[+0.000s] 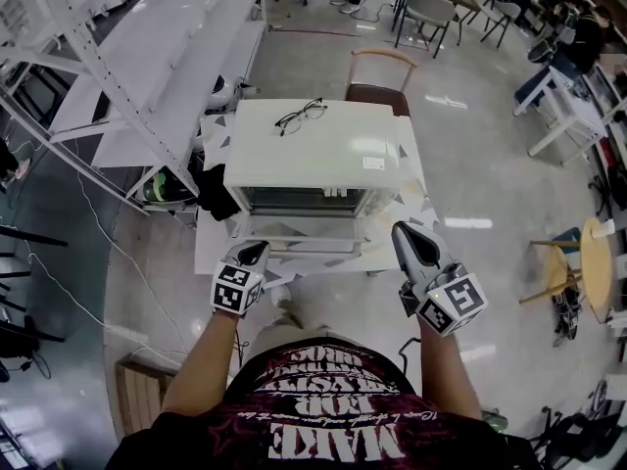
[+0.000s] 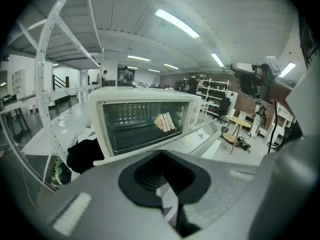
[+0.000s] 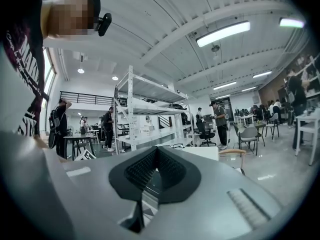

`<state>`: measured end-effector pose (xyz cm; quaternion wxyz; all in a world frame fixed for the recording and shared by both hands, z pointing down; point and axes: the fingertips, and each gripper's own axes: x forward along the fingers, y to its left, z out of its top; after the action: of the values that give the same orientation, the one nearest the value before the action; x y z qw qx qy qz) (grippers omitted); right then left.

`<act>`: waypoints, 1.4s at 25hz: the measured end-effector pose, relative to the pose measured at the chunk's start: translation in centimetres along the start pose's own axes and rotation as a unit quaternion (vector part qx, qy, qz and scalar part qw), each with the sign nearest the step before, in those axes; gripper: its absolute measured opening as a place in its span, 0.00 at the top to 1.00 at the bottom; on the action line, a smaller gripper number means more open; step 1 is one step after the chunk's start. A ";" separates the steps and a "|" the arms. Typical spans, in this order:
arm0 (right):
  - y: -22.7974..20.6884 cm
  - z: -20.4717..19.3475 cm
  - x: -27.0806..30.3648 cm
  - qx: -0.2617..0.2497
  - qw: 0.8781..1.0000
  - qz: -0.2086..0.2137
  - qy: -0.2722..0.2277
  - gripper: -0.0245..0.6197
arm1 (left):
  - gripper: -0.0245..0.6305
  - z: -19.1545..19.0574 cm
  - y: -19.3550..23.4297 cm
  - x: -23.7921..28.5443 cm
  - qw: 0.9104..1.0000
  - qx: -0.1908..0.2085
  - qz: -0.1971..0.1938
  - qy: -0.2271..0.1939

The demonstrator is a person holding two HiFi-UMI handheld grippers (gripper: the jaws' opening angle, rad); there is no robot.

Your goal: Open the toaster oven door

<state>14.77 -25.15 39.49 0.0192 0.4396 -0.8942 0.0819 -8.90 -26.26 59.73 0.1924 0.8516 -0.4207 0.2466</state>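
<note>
A boxy white toaster oven (image 1: 313,145) with a glass front sits at the centre of the head view, on a white table (image 1: 211,255) patterned with grey triangles. The oven's top faces up toward the camera, and the glass front faces the lower edge of the frame, toward the person. A pair of black-rimmed glasses (image 1: 301,116) lies on the oven's top, near its far edge. In the left gripper view the oven (image 2: 145,124) fills the middle, the door looks closed, and a pale yellowish sliced item (image 2: 165,121) shows behind the glass.

The grey left gripper (image 1: 257,251) is at lower left of centre, just short of the oven's front left corner and not touching it. Its jaws are pressed together with nothing between them (image 2: 161,153). The grey right gripper (image 1: 407,233) is at lower right of centre, near the front right corner. Its jaws also meet at the tips and grip nothing (image 3: 157,149).

A crumpled black cloth (image 1: 217,199) lies against the oven's left side. A chair with a curved wooden back (image 1: 380,76) stands behind the table, toward the top of the frame. White metal shelving (image 1: 127,76) fills the upper left.
</note>
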 end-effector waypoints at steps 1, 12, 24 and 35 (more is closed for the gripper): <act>0.0 -0.1 -0.2 0.000 1.000 0.001 0.000 0.92 | 0.96 -0.2 -0.1 0.0 1.000 -0.003 0.002 0.000; -0.2 -0.6 -3.2 0.001 1.000 -0.001 0.003 0.92 | 0.96 -6.1 -1.9 0.3 0.999 -0.046 -0.003 0.019; 0.9 -1.9 -5.1 0.000 1.000 -0.003 0.026 0.92 | 0.96 -8.1 -2.4 0.4 0.999 -0.011 0.023 -0.040; 2.5 -2.4 -5.3 -0.009 0.999 0.007 0.042 0.92 | 0.96 -11.4 -2.7 1.0 0.998 -0.017 0.028 -0.048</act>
<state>15.95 -19.08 40.98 0.0606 0.4297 -0.8962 0.0922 -9.15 -19.29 69.16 0.1796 0.8470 -0.4568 0.2039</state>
